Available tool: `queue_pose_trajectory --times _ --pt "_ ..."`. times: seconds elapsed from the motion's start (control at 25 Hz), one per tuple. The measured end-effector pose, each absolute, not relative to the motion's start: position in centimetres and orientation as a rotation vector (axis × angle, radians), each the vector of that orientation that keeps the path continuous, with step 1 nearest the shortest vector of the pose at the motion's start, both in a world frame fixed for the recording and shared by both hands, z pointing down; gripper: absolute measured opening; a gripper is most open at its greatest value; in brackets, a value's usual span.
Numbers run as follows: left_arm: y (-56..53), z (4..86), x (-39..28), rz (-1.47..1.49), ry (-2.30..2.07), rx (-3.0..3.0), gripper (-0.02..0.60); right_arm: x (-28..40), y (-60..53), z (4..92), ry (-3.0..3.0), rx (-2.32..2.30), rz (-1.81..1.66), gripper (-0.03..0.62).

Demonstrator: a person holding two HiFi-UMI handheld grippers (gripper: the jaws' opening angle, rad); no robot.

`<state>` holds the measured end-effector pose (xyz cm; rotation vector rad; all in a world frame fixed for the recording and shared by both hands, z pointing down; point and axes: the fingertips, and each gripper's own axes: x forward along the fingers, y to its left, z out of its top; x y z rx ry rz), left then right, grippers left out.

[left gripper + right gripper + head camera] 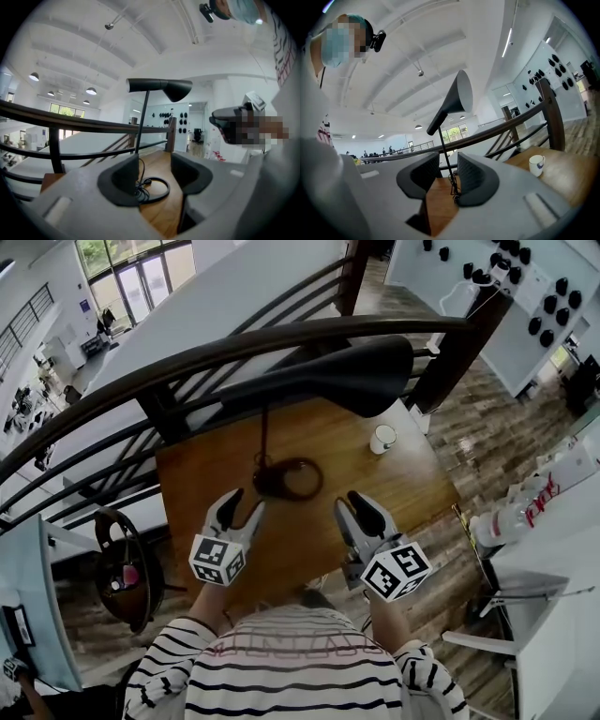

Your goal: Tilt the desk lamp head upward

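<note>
Desk lamp [328,376], black: cone head on thin stem [264,432], ring base [288,479], standing mid-table [197,484], slightly toward the far edge. Judged light, top-heavy and smooth-shelled; pinch the head's narrow end and steady the stem. Left gripper [244,504] spread wide, right gripper [352,504] narrowly parted, both empty.

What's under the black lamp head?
The thin pole, the ring base with tangled cord, and the wooden table. From above, the lamp head hides the table's back edge.

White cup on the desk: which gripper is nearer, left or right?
Right. In the head view the right gripper sits just below and left of the white cup. The left gripper is further left, on the far side of the lamp base.
</note>
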<state>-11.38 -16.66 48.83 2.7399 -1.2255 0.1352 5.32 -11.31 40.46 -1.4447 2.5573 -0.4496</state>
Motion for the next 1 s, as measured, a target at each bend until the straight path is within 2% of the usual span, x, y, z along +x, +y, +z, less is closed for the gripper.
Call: queue_pose_trajectory --times 0.32,0.44,0.64,1.0 --pt "-12.4 49.5 -13.6 0.140 -1.159 2.762 0.206 2.2 -9.1 44.0 2.526 -1.508 -0.555 0.014" --pt "-11.1 50.0 -14.6 0.171 -1.131 2.772 0.197 0.9 -8.4 44.8 2.508 -1.525 -0.575 0.002" --pt "-9.4 50.3 -16.6 0.149 -1.110 2.762 0.151 -1.9 -7.2 45.9 2.508 -1.516 -0.615 0.002" --pt "-6.8 49.3 -19.0 0.136 -1.064 2.798 0.003 -5.7 -5.4 46.1 2.537 -1.507 -0.628 0.000"
